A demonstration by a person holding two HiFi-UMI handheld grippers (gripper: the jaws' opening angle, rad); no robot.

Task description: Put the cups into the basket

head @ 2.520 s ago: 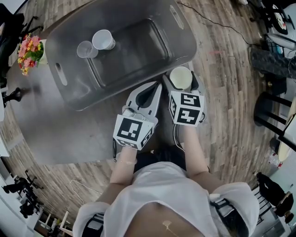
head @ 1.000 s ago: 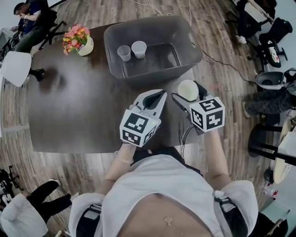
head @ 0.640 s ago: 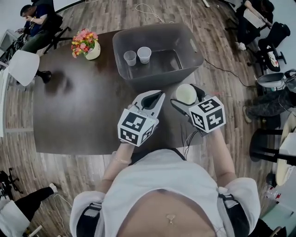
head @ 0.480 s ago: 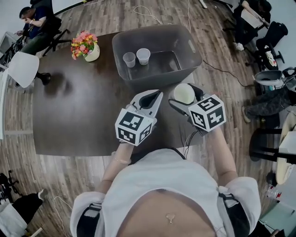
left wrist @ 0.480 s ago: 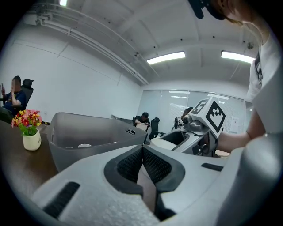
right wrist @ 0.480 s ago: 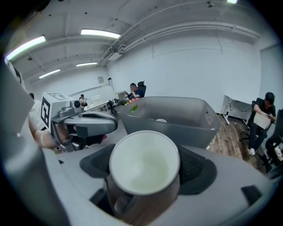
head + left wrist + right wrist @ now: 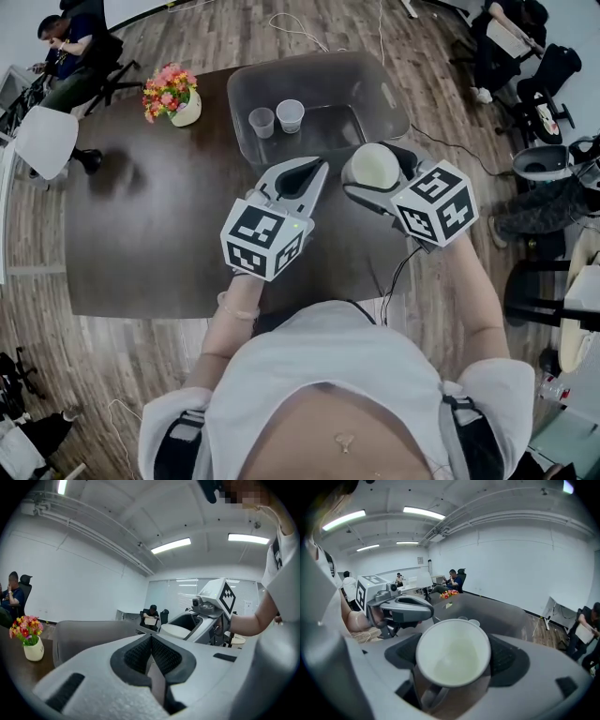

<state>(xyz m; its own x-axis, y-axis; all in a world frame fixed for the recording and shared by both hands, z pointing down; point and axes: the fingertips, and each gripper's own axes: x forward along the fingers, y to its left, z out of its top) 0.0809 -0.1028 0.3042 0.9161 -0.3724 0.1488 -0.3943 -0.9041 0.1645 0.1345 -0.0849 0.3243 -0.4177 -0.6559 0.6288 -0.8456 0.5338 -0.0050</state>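
Note:
A white paper cup (image 7: 374,168) (image 7: 453,651) is clamped upright between the jaws of my right gripper (image 7: 367,178), held above the table just in front of the grey basket (image 7: 384,89). Inside the basket stand two more cups, a clear one (image 7: 262,122) and a white one (image 7: 290,114). My left gripper (image 7: 302,178) hovers beside the right one, jaws shut and empty, its dark pads (image 7: 151,654) pressed together. In the right gripper view the basket (image 7: 501,613) lies straight ahead beyond the cup.
A pot of flowers (image 7: 172,93) stands on the dark table (image 7: 131,234) left of the basket. People sit on chairs around the room, and a cable (image 7: 469,152) runs over the wooden floor at the right. A white chair (image 7: 42,141) stands at the left.
Both grippers have lifted and moved a little forward toward the basket, the right one still carrying the white cup. The head view pulled back from close over the basket.

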